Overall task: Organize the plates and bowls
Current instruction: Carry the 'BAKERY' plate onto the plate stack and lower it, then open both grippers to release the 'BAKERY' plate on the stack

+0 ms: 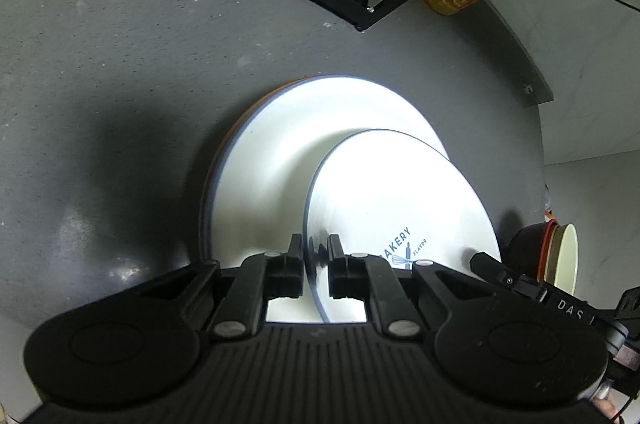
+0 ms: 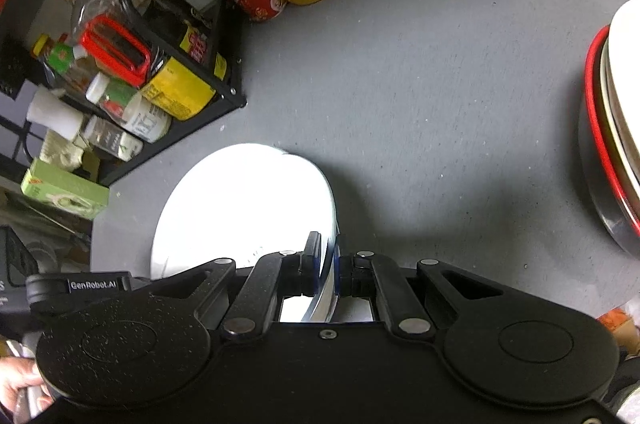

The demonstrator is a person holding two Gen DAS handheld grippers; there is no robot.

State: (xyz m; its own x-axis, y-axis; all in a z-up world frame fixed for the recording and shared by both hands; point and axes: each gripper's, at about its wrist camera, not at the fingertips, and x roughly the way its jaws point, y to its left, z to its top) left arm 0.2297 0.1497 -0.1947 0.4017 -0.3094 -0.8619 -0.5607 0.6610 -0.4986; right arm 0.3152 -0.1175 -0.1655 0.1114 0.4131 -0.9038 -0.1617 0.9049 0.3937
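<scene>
Desk (image 1: 120,72): grey, spread ahead of both tongs.

Rack (image 2: 188,64): black wire shelf, bottles and jars, ahead-left of right tongs.

Bowl stack (image 2: 608,144): red-rimmed, nested, far right of right tongs; same stack seemingly at right edge of left view.

Plate stack (image 1: 280,152): large white plate over orange-edged ones, flat on desk directly ahead of and beneath left tongs.

Small plate (image 1: 400,192): white, "BAKERY" print, tilted above the stack.

Left tongs (image 1: 315,248): narrow, clamped on small plate's near rim.

Right tongs (image 2: 329,256): narrow, clamped on a plate rim, probably the same plate.

Step judged: placing small plate onto stack. Next move calls for levelling, centring, lowering, then releasing both.
</scene>
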